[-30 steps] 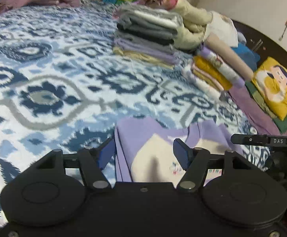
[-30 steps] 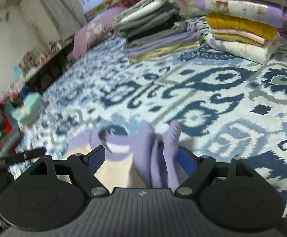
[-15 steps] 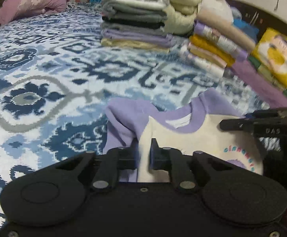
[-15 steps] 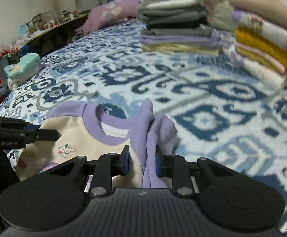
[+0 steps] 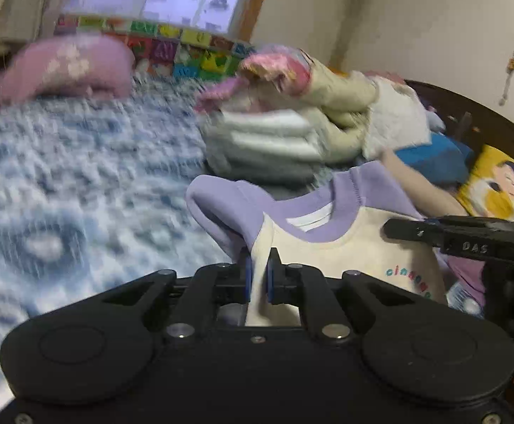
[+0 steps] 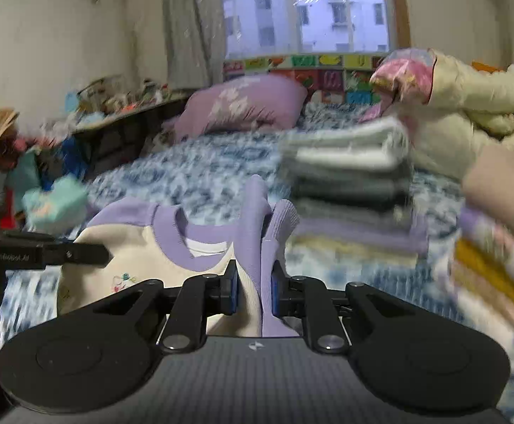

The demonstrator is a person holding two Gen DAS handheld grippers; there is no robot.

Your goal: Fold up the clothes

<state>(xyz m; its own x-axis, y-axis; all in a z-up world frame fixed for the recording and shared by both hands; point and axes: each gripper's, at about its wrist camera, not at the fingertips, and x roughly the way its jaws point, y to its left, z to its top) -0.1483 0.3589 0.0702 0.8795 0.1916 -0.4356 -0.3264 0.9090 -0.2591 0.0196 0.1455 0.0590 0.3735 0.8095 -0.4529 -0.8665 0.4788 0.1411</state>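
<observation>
The left tool (image 5: 257, 275) is clenched on the cream front of the sweatshirt (image 5: 345, 258), close to its purple shoulder. The right tool (image 6: 253, 289) is clenched on a bunched purple sleeve (image 6: 257, 212) and shoulder of the same sweatshirt (image 6: 115, 254). So both tools grasp the garment, one per shoulder, w/ the collar stretched between them. In the left view the garment sits from 12 to 2 o'clock of the tool; in the right view, from 9 to 12 o'clock. It looks raised off the bed (image 6: 193, 173), not flat, but its lower part is hidden.

Step in hand, I judge: the pick-up of the sweatshirt by the shoulders, to spread it before any fold. No fold is made yet.

Next move calls for: keep both grips equally tight, hold the shoulders level, then lay it flat on free bed, away from the folded stack (image 6: 349, 183) at 1 o'clock.
</observation>
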